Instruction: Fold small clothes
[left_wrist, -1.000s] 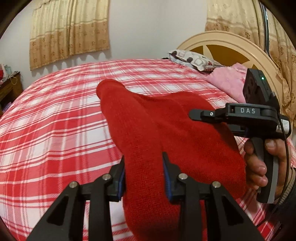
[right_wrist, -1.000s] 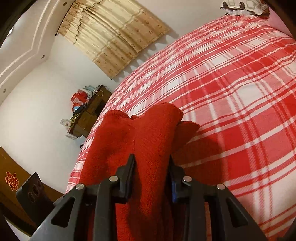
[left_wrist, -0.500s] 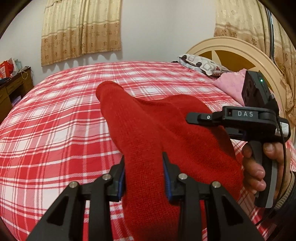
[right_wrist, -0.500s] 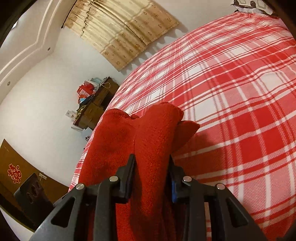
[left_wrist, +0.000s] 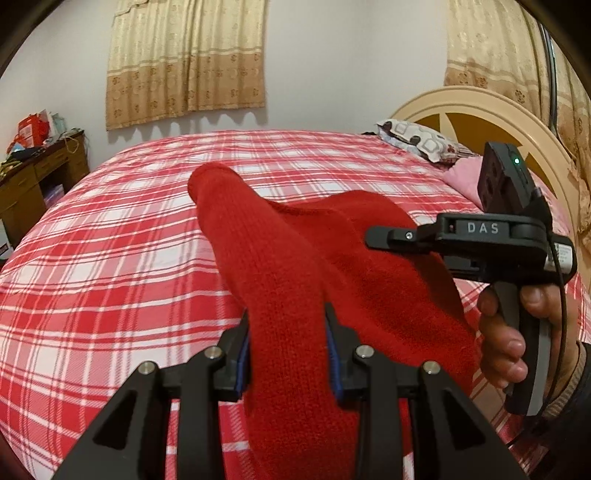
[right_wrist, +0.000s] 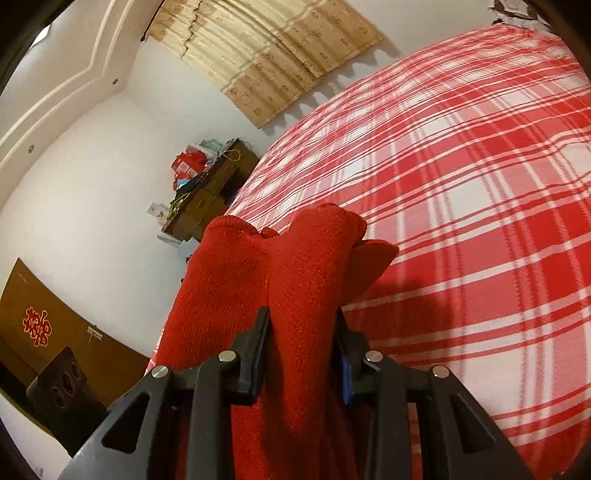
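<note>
A red knitted garment (left_wrist: 280, 266) hangs stretched between both grippers, lifted above a red and white plaid bed (left_wrist: 110, 258). My left gripper (left_wrist: 288, 332) is shut on a bunched edge of the knit, with a sleeve-like tube reaching away from it. In the left wrist view the right gripper's black body (left_wrist: 480, 236) is at the right, held by a hand (left_wrist: 506, 332); its tips are hidden in the cloth. In the right wrist view my right gripper (right_wrist: 301, 328) is shut on a thick fold of the red garment (right_wrist: 295, 266), whose folded end droops over the bed (right_wrist: 461, 221).
A cream headboard (left_wrist: 480, 110) with a patterned pillow (left_wrist: 417, 140) and pink cloth (left_wrist: 461, 177) lies at the right. A cluttered wooden desk (left_wrist: 33, 177) stands at the bed's left side, also the wooden desk (right_wrist: 210, 192). Curtains (left_wrist: 184, 59) hang on the far wall.
Both grippers have carried the garment level across the bed, keeping their grip. The desk and more of the wall have come into sight; the garment's shape is unchanged.
</note>
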